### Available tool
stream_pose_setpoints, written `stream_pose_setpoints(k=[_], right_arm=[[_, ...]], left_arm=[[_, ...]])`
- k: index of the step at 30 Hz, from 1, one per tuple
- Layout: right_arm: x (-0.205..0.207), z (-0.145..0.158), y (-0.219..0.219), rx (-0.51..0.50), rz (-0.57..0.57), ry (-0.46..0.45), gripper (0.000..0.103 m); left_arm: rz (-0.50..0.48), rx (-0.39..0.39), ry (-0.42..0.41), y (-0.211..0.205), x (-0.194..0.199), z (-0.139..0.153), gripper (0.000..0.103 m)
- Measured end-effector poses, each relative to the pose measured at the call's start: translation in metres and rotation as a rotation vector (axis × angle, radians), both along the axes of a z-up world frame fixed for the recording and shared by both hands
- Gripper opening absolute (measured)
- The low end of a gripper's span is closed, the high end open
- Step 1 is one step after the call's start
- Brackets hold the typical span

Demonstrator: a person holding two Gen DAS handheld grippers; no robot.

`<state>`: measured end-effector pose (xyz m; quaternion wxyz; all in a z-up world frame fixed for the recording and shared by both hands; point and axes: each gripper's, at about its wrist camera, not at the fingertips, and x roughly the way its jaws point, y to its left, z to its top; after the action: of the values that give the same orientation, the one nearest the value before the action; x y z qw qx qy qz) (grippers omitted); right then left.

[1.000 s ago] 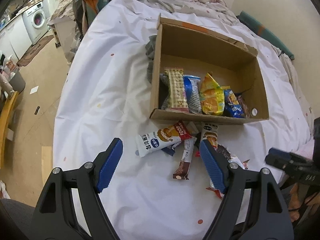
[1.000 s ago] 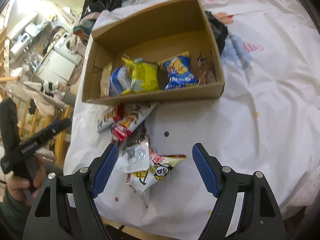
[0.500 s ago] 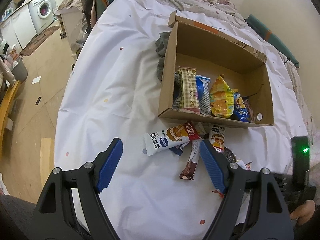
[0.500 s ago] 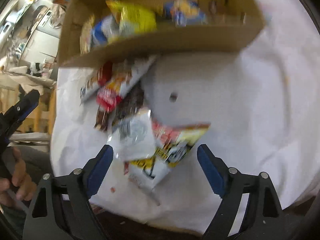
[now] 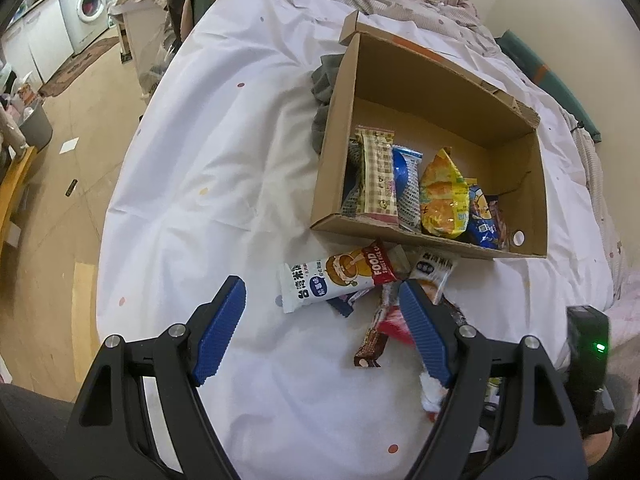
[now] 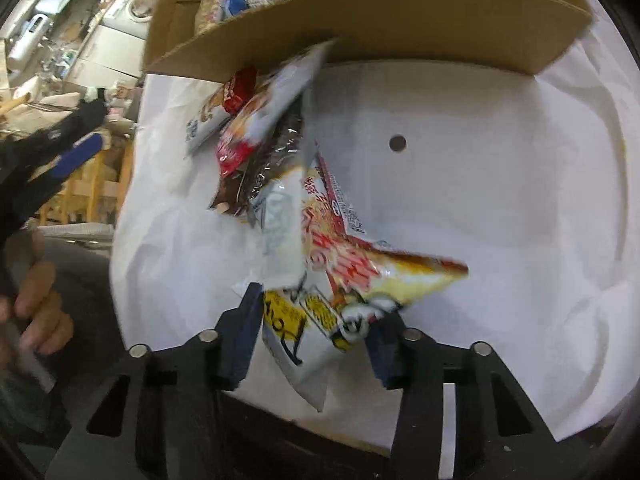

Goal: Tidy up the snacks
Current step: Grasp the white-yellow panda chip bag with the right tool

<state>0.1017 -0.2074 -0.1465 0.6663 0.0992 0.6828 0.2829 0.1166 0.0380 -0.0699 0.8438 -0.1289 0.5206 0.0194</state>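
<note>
From the left wrist view, the left gripper (image 5: 322, 316) is hanging over the white sheet (image 5: 224, 168) with its blue fingers (image 5: 218, 330) spread wide and nothing between them; the right finger is standing in front of the loose snack pile without clearly touching it. A white rice bar (image 5: 334, 278) is lying just beyond the fingertips, its long axis running left to right and its red end pointing toward the cardboard box (image 5: 444, 92). A brown bar (image 5: 374, 340) is lying beside it, running near to far. The box is sitting farther off, open side up, with upright packets lined along its near wall. A washing machine (image 5: 90, 4) is standing at the far left on a tan floor. From the right wrist view, the right gripper (image 6: 314, 334) is closing its fingers around the near end of a yellow and white snack bag (image 6: 320, 312), both pads touching and creasing it. The bag's long axis is running from the fingers away to the right, its far corner pointing right. More packets are lying between it and the box's near wall (image 6: 400, 28). A hand (image 6: 38, 308) is showing at the left edge, with the sheet bare to the right.
</note>
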Motion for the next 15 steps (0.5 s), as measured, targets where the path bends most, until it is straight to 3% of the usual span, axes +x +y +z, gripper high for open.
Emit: stream_pose_setpoints(k=[5, 9, 12, 15], right_arm=[[-0.012, 0.011, -0.023, -0.001, -0.035, -0.03, 0.046], [-0.008, 0.003, -0.037, 0.005, -0.114, 0.014, 0.046], [-0.006, 0.009, -0.051, 0.024, -0.151, 0.002, 0.037], [-0.002, 0.015, -0.067, -0.034, -0.23, -0.042, 0.032]], left_arm=[[-0.011, 0.007, 0.006, -0.007, 0.002, -0.001, 0.077], [-0.028, 0.02, 0.002, -0.016, 0.003, -0.001, 0.077], [-0.035, 0.03, -0.005, -0.016, 0.002, 0.0, 0.077], [-0.012, 0.027, 0.002, -0.008, 0.001, -0.001, 0.077]])
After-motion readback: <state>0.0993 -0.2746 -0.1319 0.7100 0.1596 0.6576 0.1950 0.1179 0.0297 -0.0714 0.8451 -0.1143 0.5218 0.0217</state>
